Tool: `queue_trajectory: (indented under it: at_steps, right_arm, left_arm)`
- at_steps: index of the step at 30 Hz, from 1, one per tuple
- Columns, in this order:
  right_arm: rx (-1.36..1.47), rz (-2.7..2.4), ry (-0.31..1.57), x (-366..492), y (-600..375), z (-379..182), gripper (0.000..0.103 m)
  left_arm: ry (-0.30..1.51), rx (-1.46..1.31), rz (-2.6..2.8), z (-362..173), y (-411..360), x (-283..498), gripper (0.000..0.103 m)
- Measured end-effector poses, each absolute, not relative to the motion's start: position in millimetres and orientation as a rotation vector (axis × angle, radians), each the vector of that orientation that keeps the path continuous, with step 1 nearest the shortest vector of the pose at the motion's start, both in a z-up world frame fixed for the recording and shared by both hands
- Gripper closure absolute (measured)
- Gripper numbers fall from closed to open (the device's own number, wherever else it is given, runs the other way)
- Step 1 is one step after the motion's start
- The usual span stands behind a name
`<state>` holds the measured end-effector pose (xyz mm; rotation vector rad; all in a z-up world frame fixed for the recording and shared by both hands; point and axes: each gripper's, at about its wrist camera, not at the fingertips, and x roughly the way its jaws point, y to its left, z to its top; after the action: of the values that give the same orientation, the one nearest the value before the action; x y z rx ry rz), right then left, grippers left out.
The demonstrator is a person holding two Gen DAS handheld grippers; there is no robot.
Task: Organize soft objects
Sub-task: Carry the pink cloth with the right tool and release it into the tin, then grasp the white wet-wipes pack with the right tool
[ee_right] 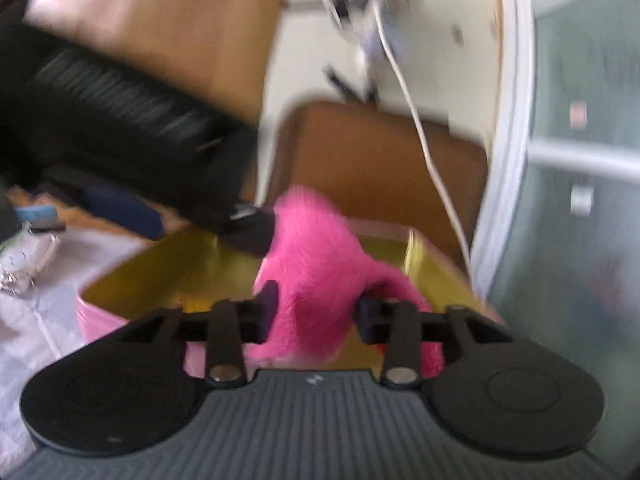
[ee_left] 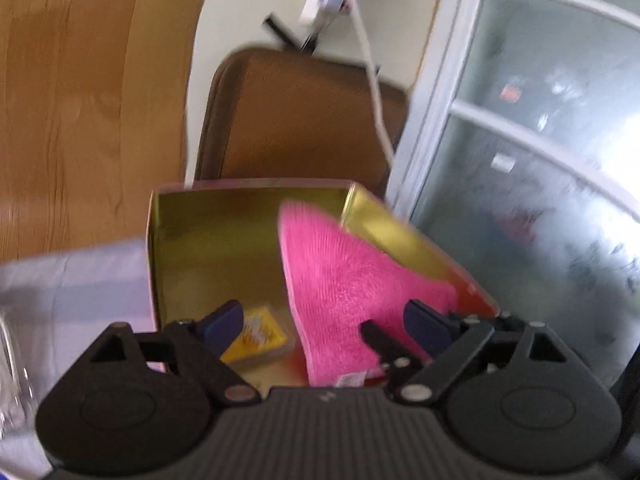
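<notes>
Over the gold box [ee_right: 168, 276], my right fingers [ee_right: 269, 305] clench the pink cloth [ee_right: 320, 264], left fingers [ee_left: 224, 320] spread; I should lower it fully before releasing.

Cloth [ee_left: 344, 280] draped inside box [ee_left: 176, 216] at its right wall, small packet [ee_left: 260, 334] on the box floor left of it.

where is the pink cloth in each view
Left wrist view: the pink cloth is right of centre, draped inside the gold box, running down between the wide-open jaws.
Right wrist view: the pink cloth is at centre, bunched over the gold box, with the jaws closed on it.
Shared landmark: the brown chair back behind the box.
</notes>
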<state>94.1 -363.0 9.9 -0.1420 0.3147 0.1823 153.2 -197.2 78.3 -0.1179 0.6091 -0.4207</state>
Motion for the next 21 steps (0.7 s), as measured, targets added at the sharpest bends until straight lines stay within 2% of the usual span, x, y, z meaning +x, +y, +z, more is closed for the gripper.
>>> queue_trajectory:
  at_steps: [3,11,16,21]
  right_arm:
    - [-0.069,0.196,0.327,78.1,-374.1,10.3,0.043]
    - [0.089,0.357,0.196,30.4,-358.0,23.7,0.043]
    - [0.062,0.622,0.318,29.2,-307.0,21.8,0.044]
    - [-0.004,0.803,0.490,35.1,-242.2,11.3,0.043]
  left_arm:
    - [0.644,-0.106,-0.403,64.6,-191.9,149.4,0.013]
    - [0.581,-0.152,-0.397,58.5,-114.4,80.9,0.012]
    - [0.560,-0.237,-0.280,42.1,-34.4,29.7,0.012]
    - [0.605,-0.291,-0.073,29.1,34.7,9.9,0.013]
